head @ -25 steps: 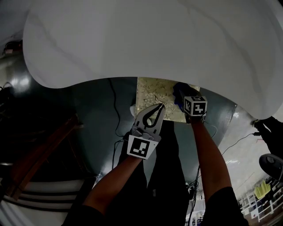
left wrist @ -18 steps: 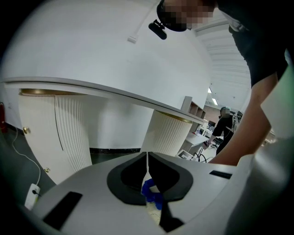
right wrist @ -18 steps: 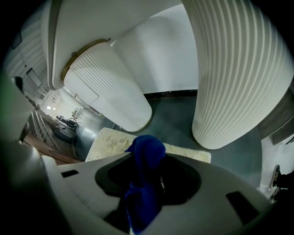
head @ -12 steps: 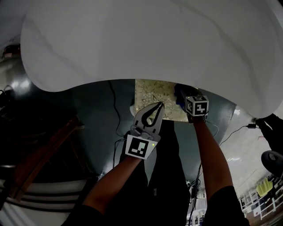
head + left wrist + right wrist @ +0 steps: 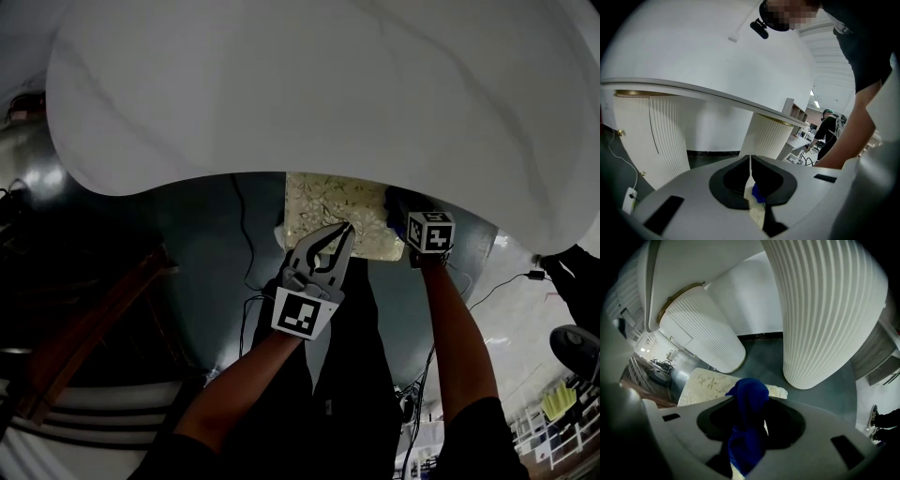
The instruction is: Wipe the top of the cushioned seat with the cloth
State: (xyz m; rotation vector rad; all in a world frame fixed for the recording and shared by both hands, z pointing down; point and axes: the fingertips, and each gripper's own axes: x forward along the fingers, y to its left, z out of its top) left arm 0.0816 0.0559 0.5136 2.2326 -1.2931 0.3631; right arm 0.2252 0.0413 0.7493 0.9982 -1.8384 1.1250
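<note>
Cloth gripped, seat at frame centre.
Head view: the seat [image 5: 330, 200] lay under the table [image 5: 309, 84] edge, my left gripper [image 5: 343, 228] over its lower edge. Left gripper view: jaws together, empty. Right gripper view: my right gripper [image 5: 751, 408] pinched the cloth [image 5: 746, 446].

Cushioned seat [image 5: 333, 211] partly under the table [image 5: 300, 84], cloth [image 5: 749, 399] at its right edge.
</note>
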